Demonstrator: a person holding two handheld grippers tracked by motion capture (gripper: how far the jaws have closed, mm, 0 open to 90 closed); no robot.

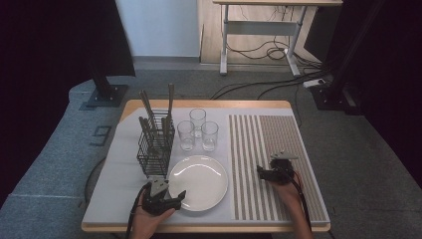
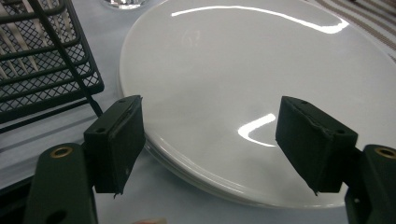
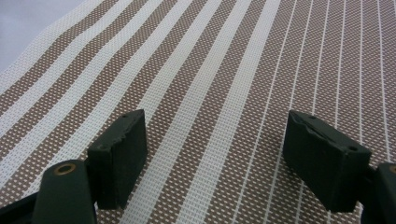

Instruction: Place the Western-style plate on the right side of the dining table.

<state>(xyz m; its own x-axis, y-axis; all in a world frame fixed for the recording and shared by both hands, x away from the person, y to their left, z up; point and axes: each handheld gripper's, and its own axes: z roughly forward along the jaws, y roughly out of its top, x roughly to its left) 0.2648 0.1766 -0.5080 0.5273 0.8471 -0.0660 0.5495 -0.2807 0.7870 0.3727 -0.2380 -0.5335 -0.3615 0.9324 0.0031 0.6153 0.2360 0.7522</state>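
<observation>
White plate (image 2: 243, 84) between gripper (image 2: 210, 140) jaws

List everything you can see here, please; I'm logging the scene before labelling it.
plate: one, white, near edge of the table, left of the mat
glasses: three, clear, upright in a cluster behind the plate
cutlery basket: one, black wire mesh, left of the plate, with several utensil handles sticking up
placemat: one, brown and white stripes, right half of the table
table: one, wooden edge with a pale grey cover
desk frame: one, light grey, far back, cables on the floor beneath
left gripper: black, jaws apart, over the plate's near rim
right gripper: black, jaws apart, over the placemat
hands: two, at the near edge, each holding a gripper
</observation>
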